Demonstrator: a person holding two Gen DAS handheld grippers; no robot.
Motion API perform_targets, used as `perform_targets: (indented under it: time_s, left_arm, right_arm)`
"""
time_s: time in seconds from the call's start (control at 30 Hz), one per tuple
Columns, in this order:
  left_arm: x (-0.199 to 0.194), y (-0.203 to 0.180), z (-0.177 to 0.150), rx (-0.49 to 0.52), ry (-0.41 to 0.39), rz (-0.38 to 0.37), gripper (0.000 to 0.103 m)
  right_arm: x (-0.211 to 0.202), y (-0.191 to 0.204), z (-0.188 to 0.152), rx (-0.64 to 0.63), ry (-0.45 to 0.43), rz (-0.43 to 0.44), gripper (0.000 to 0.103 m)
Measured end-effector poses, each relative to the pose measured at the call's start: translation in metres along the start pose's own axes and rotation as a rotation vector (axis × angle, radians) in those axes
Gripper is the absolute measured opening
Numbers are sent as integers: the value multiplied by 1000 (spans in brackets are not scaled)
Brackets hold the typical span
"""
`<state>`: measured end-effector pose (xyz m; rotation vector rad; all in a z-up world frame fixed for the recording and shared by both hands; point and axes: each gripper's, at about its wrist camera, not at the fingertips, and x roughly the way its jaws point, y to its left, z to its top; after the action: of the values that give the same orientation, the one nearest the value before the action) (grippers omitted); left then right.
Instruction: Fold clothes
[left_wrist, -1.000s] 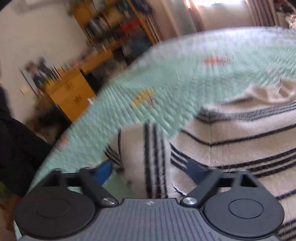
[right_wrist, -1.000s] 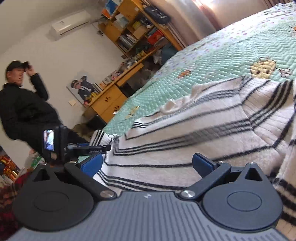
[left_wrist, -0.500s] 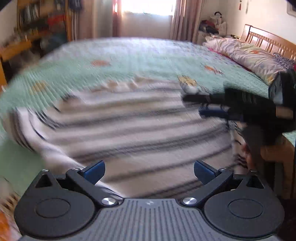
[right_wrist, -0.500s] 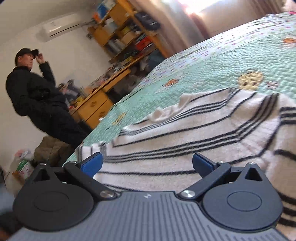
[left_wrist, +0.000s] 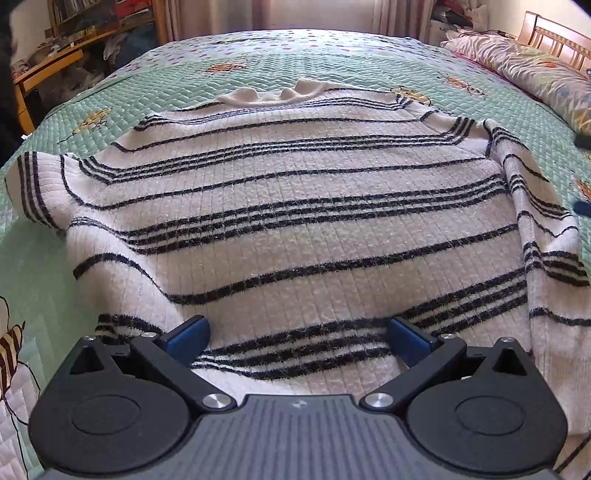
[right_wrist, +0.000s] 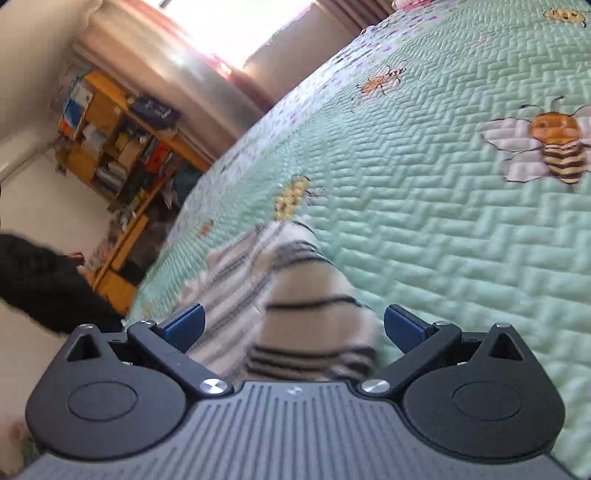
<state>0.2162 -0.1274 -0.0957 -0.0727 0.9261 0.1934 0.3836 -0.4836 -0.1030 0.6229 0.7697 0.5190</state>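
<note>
Two tools stood wide open, gripping nothing — the left tool (left_wrist: 298, 341) over the sweater's (left_wrist: 288, 221) hem at the bed's (left_wrist: 332, 62) near edge, collar far; the right tool (right_wrist: 293, 326) over a sleeve (right_wrist: 295, 295).

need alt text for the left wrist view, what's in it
A white sweater with black stripes lies spread flat on a green quilted bedspread, collar at the far end. The left hand-held gripper is open above its near hem, with nothing between the blue pads. A pillow lies at top right.
</note>
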Motion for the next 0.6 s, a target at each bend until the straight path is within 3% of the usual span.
perform_targets:
  time_s: [0.1, 0.2, 0.27, 0.37, 0.4, 0.5, 0.6]
  left_arm:
    - [1, -1, -1, -2, -11, 7, 103]
    - [-2, -2, -2, -6, -23, 17, 102]
    - [-16, -3, -3, -29, -67, -28, 95]
    - [-39, -22, -5, 15, -126, -175, 97]
    - [-42, -35, -4, 67, -123, -185, 103]
    - [-30, -72, -5, 206, -75, -187, 102]
    - [-16, -94, -8, 218, -46, -200, 102]
  right_arm:
    - [-10, 21, -10, -221, 32, -77, 103]
    - [-4, 40, -20, -349, 65, -65, 103]
    - [7, 47, -25, -338, 73, -64, 103]
    - [31, 45, -32, -323, 121, -58, 103]
    - [36, 44, -34, -314, 136, -65, 103]
    - [39, 40, -33, -274, 127, -71, 103]
    - [26, 43, -32, -250, 108, -66, 103]
